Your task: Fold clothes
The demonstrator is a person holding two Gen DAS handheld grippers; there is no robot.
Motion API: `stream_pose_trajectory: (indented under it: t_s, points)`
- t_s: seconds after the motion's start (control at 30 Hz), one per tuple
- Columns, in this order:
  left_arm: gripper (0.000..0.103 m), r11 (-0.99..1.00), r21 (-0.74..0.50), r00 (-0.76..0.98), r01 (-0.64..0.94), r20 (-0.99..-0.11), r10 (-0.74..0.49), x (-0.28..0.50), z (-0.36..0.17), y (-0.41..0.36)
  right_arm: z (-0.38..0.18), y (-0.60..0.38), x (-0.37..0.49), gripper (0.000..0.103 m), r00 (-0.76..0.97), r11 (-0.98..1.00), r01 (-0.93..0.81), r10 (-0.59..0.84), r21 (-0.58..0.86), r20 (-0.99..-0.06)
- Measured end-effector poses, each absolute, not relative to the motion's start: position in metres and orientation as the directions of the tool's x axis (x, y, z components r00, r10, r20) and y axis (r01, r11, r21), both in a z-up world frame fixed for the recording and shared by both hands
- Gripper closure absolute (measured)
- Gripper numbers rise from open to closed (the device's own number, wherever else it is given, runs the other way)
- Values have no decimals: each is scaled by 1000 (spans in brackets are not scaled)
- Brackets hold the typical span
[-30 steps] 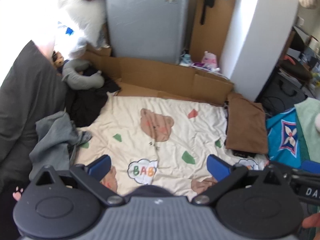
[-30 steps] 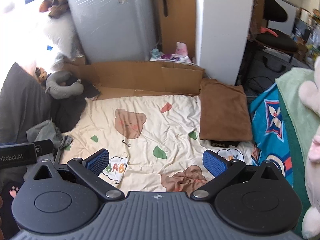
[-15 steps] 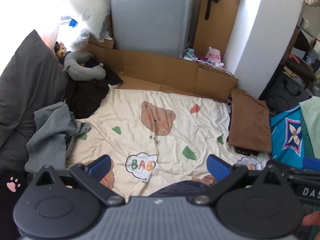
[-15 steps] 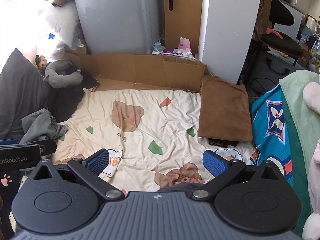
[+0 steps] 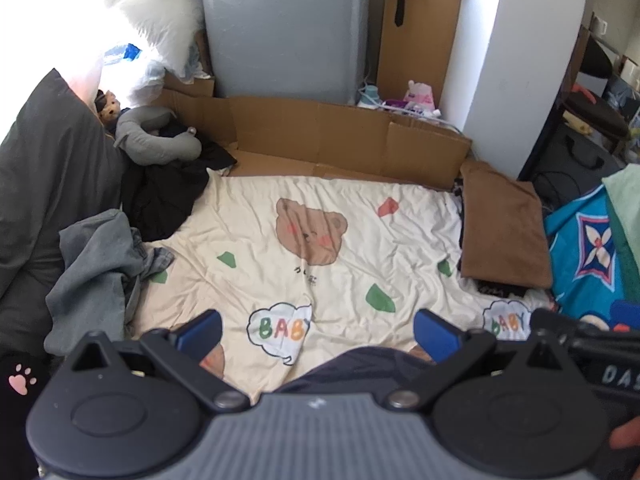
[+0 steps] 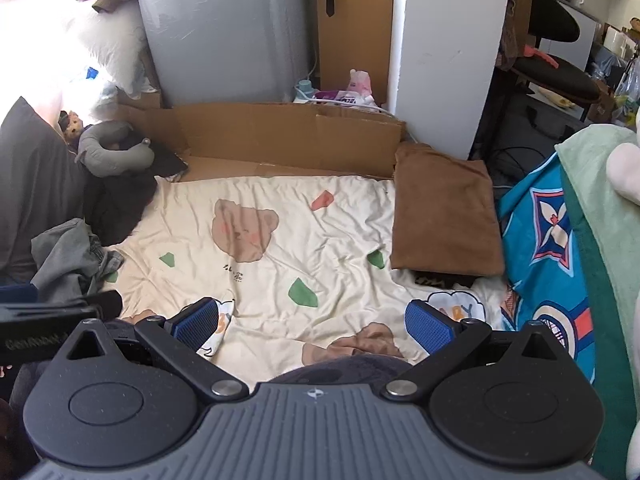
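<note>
While a dark grey pillow fills the far left, a crumpled grey garment lies beside it on the edge of the cream bear-print blanket, with black clothing heaped just behind. Both grippers hang above the blanket's near edge: the left gripper has its jaws spread wide and empty, and the right gripper likewise. Dark navy cloth shows just under them. Farther right, a folded brown garment rests on the blanket's right edge, beside a blue patterned cloth.
</note>
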State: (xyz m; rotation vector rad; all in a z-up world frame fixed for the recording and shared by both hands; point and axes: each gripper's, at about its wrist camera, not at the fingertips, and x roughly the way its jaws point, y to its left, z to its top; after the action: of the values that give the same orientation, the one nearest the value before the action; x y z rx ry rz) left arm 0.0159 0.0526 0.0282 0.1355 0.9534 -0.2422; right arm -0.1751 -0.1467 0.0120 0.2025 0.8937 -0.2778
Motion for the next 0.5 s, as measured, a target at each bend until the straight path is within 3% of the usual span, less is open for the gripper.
stream_pose_trajectory:
  t_s: [0.5]
  points:
    - [0,974,-13,596,227,-789,-149,17,23,64,4,-146,-169,1,595,960,262,-78,101,-800]
